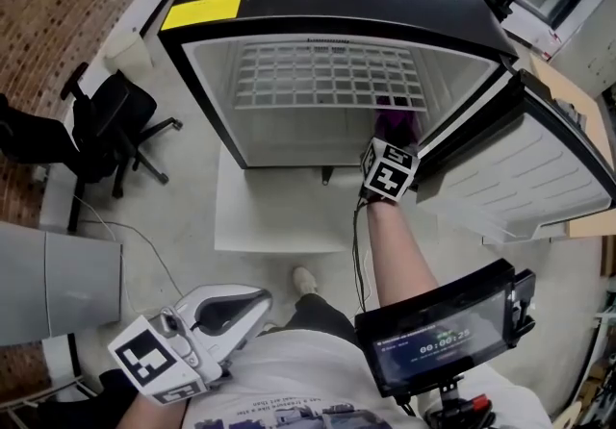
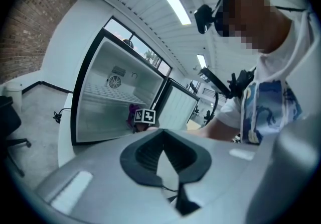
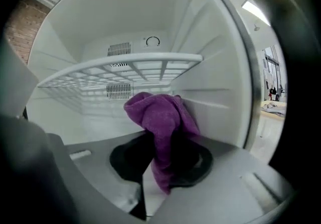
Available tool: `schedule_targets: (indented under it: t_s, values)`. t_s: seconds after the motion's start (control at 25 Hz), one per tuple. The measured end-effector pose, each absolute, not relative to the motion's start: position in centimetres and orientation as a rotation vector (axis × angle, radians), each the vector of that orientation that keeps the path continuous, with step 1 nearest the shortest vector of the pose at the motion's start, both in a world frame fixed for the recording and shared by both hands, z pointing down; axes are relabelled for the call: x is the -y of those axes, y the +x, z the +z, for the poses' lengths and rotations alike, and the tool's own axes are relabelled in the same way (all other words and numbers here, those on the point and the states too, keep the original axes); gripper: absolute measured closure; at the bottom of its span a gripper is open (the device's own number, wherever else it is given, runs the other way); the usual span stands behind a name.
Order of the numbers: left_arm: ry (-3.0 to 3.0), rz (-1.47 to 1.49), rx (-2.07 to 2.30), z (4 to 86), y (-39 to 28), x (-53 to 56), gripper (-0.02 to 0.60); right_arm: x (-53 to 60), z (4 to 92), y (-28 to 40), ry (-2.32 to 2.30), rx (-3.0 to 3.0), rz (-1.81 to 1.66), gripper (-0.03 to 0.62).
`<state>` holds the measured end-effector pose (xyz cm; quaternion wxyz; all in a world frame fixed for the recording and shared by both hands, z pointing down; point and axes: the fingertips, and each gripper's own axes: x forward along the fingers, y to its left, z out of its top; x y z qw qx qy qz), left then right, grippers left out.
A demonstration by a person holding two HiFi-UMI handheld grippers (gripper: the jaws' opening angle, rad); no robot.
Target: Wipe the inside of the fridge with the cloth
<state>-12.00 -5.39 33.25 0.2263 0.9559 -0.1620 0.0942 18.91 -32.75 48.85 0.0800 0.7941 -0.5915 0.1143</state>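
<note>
Low by the person's waist, the left gripper (image 1: 241, 312) hangs with its jaws together on nothing. Farther out, the right gripper (image 1: 393, 134) reaches into the open fridge (image 1: 207, 100), clenched on the purple cloth (image 3: 159, 117). The cloth bunches up below the wire shelf (image 3: 125, 70), close to the right inner wall, perhaps touching it. The door (image 1: 539, 167) stands open at the right.

Right arm (image 1: 399, 254) outstretched, right gripper (image 3: 161, 168) clamped on cloth (image 3: 158, 117); left gripper (image 1: 252, 307) held low, jaws together.
</note>
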Motion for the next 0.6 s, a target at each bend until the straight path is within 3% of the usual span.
schedule_targets:
  t_s: [0.6]
  values:
    - [2.603, 0.262, 0.546, 33.6, -10.5, 9.5, 0.574, 39.8, 49.9, 18.9, 2.289, 1.799, 0.304, 0.517]
